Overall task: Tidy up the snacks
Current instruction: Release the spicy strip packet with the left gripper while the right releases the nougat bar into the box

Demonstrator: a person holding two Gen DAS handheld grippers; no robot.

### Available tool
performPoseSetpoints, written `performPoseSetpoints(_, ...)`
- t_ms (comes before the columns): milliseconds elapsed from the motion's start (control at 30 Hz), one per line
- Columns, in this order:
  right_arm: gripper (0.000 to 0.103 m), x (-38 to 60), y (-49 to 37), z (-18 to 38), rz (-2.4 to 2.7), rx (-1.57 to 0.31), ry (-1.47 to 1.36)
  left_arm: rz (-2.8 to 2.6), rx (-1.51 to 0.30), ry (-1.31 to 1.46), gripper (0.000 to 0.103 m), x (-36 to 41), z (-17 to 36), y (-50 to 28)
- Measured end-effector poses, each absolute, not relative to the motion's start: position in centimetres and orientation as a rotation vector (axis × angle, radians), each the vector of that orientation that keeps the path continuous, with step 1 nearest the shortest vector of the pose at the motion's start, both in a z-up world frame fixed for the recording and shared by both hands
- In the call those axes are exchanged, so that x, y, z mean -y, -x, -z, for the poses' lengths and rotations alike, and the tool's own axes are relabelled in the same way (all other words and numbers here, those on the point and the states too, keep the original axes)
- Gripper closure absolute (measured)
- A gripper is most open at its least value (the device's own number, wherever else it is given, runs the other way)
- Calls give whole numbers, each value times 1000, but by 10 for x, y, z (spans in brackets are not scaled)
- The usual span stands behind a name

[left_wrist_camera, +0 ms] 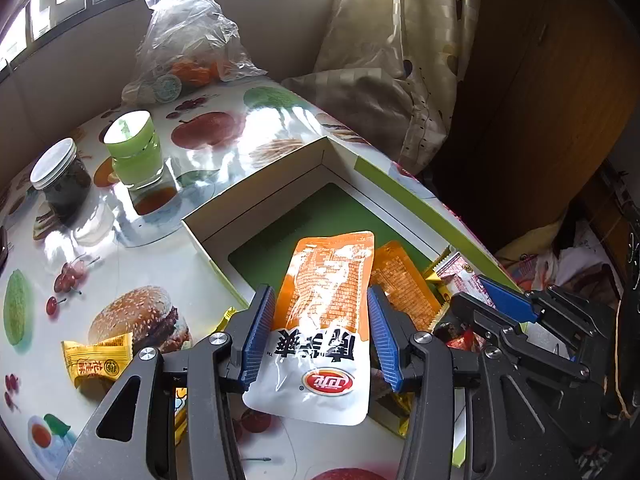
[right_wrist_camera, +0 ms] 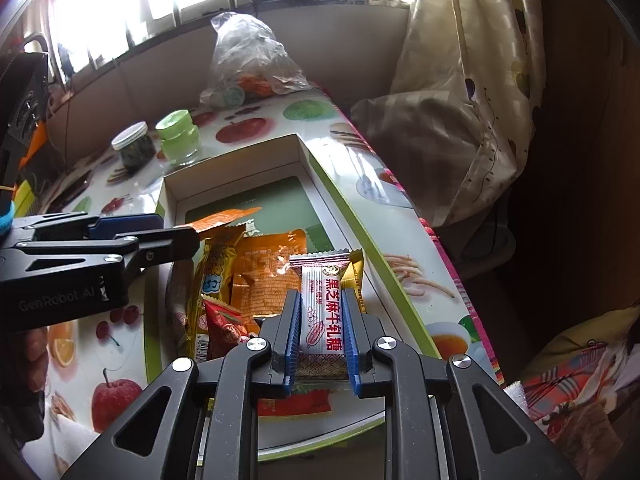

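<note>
My left gripper (left_wrist_camera: pixel 320 292) is shut on an orange-and-white snack pouch (left_wrist_camera: pixel 324 320), which it holds by its two long edges over the near end of a white box (left_wrist_camera: pixel 256 200) with a green floor. From the right wrist view, that gripper (right_wrist_camera: pixel 176 230) reaches in from the left, with the pouch's orange tip (right_wrist_camera: pixel 224 219) sticking out. My right gripper (right_wrist_camera: pixel 321 296) is shut on a white-and-red nougat bar (right_wrist_camera: pixel 322 312) above the box's near right part. Inside the box (right_wrist_camera: pixel 232 160) lie an orange packet (right_wrist_camera: pixel 272 276), a yellow packet (right_wrist_camera: pixel 216 264) and a red packet (right_wrist_camera: pixel 224 324).
A yellow candy (left_wrist_camera: pixel 98 358) lies on the fruit-print tablecloth left of the box. Behind the box stand a dark jar with a white lid (left_wrist_camera: pixel 60 176) and a green-lidded jar (left_wrist_camera: pixel 136 148). A clear plastic bag (left_wrist_camera: pixel 188 44) sits at the far end. A curtain (left_wrist_camera: pixel 400 40) hangs beyond the table's right edge.
</note>
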State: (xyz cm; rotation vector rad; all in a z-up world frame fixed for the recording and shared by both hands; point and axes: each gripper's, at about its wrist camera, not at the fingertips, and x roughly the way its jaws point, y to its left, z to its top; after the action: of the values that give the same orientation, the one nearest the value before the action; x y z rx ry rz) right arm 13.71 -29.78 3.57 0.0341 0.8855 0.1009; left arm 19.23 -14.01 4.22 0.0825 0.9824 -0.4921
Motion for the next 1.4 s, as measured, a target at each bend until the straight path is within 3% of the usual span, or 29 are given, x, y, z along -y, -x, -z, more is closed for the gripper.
performPoseSetpoints(667,61,297,-131,-42,-75,-875,-52,515,-984,-62,50,138,-45,-185)
performPoseSetpoints(1400,60,267,-110,-71,-119,-817,-80,455,-879,-45,49,90,-80,-157)
